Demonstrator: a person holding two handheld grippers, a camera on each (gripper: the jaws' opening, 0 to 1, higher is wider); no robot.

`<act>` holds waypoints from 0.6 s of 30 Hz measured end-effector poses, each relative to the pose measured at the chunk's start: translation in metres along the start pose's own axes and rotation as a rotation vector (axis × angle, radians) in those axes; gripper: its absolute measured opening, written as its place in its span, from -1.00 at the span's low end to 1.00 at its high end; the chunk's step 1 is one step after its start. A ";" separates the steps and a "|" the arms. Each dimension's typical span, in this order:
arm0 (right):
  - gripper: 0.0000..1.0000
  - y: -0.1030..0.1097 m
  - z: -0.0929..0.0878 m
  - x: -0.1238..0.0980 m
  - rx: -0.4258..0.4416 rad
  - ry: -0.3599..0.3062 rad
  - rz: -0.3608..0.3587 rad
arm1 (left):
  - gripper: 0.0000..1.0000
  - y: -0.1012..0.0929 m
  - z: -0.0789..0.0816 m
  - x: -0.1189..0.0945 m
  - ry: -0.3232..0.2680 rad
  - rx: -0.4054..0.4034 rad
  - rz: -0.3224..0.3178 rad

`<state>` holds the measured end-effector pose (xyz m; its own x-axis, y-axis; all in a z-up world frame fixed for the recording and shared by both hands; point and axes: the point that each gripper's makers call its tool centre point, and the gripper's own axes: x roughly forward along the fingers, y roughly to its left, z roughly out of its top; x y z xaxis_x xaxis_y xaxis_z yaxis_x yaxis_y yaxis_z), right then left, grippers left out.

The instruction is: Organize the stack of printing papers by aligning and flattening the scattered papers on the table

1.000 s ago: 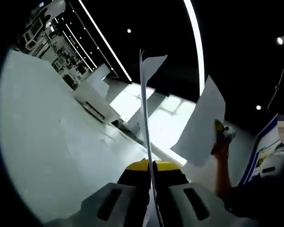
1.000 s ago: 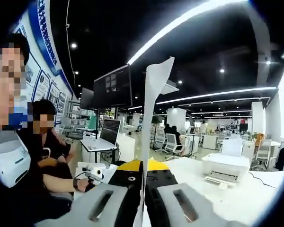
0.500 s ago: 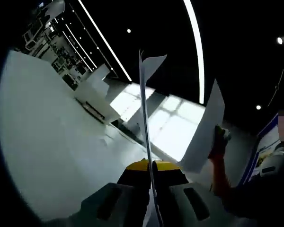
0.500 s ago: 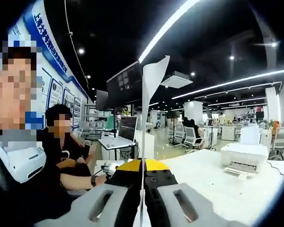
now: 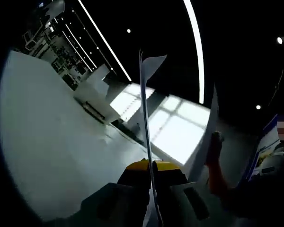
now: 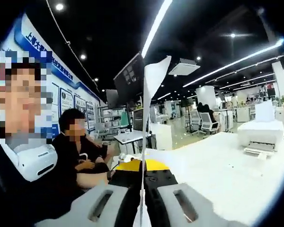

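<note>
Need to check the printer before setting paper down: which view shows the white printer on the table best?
The right gripper view: the printer sits well lit on the white table, front facing the camera. The left gripper view shows it tilted, dimmer and farther off.

My left gripper [image 5: 150, 189] looks like moulded plastic: matt grey jaws with a yellow, faintly shiny piece between them. The sheet of paper [image 5: 146, 118] pinched there is thin, smooth and matt white. At nine o'clock the table [image 5: 52, 142] shows a smooth, pale, low-sheen top. My right gripper [image 6: 143, 191] has the same grey plastic, holding another matt white sheet [image 6: 149, 104]. At three o'clock sits a white plastic printer [image 6: 265, 132].
</note>
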<state>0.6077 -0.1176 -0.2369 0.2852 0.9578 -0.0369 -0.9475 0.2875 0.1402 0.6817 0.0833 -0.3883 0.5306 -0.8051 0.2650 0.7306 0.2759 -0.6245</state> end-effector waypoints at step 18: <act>-1.00 -0.038 -0.053 0.025 0.149 0.103 -0.027 | -0.88 0.001 0.001 -0.001 0.000 0.004 -0.001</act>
<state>0.6429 -0.1046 -0.2957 0.2862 0.9474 -0.1431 -0.9056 0.3163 0.2827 0.6826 0.0849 -0.3885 0.5295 -0.8057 0.2655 0.7332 0.2772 -0.6210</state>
